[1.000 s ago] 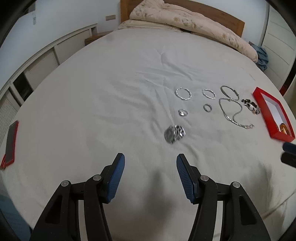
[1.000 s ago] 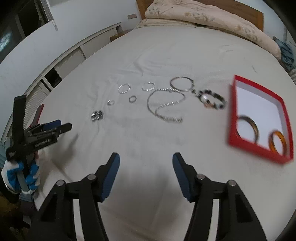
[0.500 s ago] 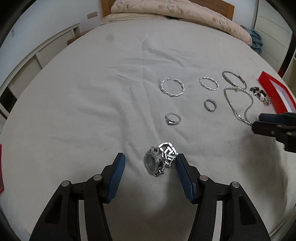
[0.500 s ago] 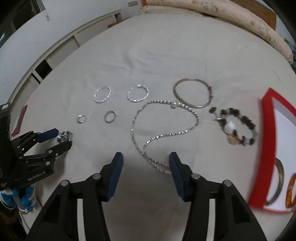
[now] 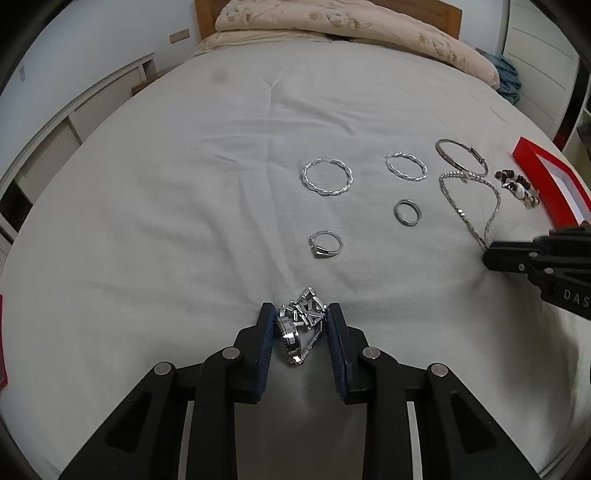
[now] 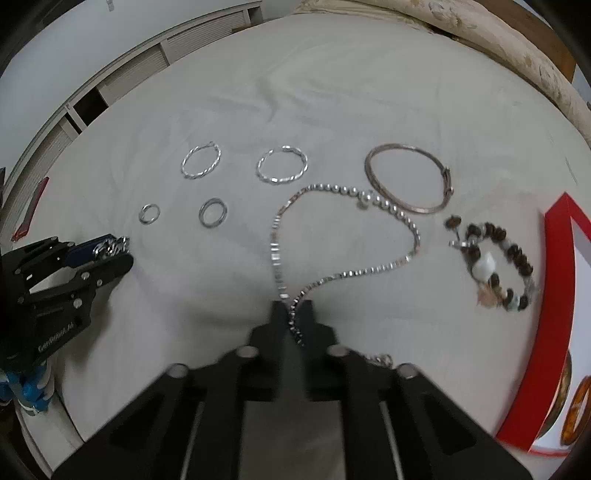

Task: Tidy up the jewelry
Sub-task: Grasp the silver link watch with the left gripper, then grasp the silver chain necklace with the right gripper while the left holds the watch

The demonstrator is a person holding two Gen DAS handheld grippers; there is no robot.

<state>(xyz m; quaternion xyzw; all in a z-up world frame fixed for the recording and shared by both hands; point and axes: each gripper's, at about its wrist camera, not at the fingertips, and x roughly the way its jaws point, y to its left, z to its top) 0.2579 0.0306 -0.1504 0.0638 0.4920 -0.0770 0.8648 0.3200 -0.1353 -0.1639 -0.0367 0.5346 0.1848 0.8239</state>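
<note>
My left gripper (image 5: 300, 325) is shut on a silver metal-band watch (image 5: 299, 330) that lies on the white bedsheet. My right gripper (image 6: 293, 314) is shut on the near end of a silver chain necklace (image 6: 343, 229). It also shows at the right edge of the left wrist view (image 5: 517, 256). Two twisted silver hoops (image 5: 327, 176) (image 5: 405, 167), two silver rings (image 5: 325, 243) (image 5: 407, 212), a thin silver bangle (image 6: 406, 182) and a brown bead bracelet (image 6: 496, 264) lie spread on the sheet. A red jewelry box (image 6: 554, 295) at the right holds amber bangles (image 6: 576, 410).
The white bed (image 5: 184, 184) runs back to a folded beige quilt (image 5: 351, 26) and a wooden headboard. White cabinets (image 5: 55, 147) line the left wall. A red-edged flat object (image 6: 29, 214) lies at the bed's left edge. Blue cloth (image 5: 508, 77) sits far right.
My left gripper moved forward and closed on the watch. My right gripper moved forward over the necklace's near end and closed on the chain.
</note>
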